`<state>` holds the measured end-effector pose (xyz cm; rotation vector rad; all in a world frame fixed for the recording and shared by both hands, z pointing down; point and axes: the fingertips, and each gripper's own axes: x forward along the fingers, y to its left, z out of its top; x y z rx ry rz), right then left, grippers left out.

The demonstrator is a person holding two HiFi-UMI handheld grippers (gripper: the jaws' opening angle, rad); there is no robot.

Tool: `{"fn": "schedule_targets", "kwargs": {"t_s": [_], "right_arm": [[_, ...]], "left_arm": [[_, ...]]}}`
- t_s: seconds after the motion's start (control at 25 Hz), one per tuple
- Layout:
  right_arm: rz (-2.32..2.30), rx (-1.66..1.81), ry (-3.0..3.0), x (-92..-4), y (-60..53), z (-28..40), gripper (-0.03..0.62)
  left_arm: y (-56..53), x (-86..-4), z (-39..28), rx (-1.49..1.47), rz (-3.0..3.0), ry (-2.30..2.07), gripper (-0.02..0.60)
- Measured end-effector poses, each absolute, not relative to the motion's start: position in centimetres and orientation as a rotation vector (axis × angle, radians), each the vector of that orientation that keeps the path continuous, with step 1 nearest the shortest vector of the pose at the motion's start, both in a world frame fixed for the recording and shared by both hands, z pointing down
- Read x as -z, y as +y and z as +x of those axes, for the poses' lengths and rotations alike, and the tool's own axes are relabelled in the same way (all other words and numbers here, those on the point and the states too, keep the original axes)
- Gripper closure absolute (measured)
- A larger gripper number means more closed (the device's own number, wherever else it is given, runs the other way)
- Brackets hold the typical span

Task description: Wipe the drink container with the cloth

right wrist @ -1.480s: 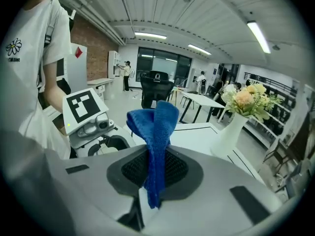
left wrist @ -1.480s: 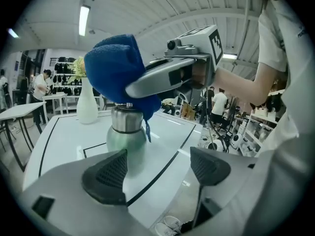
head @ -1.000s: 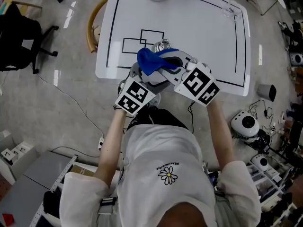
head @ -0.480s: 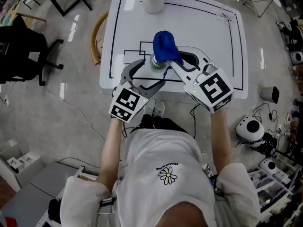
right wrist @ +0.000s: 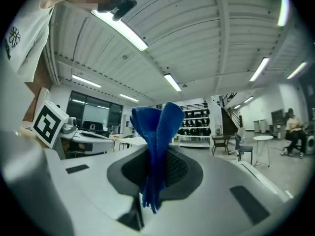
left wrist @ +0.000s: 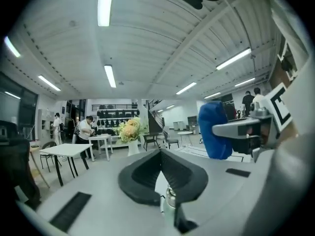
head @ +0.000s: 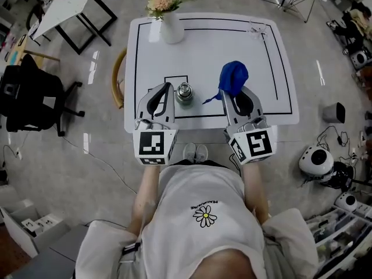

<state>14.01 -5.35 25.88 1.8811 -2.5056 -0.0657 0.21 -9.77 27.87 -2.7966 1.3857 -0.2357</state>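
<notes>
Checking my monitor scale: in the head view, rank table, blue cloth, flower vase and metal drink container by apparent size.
Largest: white table.
Next: blue cloth and flower vase, too alike to rank; the cloth is nearer the camera.
Smallest: metal drink container.

The left gripper (head: 165,87) and right gripper (head: 233,93) are pointing forward, side by side. The left one's jaws have just been closing and are meeting on nothing; the right one is pinching the cloth (head: 233,76).

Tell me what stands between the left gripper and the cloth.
The metal drink container stands upright on the white table there, nearer the left gripper. The head view shows it; the cloth is pinched in the right gripper.
</notes>
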Motion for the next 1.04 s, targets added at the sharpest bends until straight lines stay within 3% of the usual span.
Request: {"fn": "schedule_targets", "kwargs": {"t_s": [1.04], "right_arm": [[1.939,-0.041,-2.389,-29.3,-5.2,14.5,0.551]], "left_arm": [[-9.4,-28.8,-0.2,0.275,-2.79,1.44,0.583]]}}
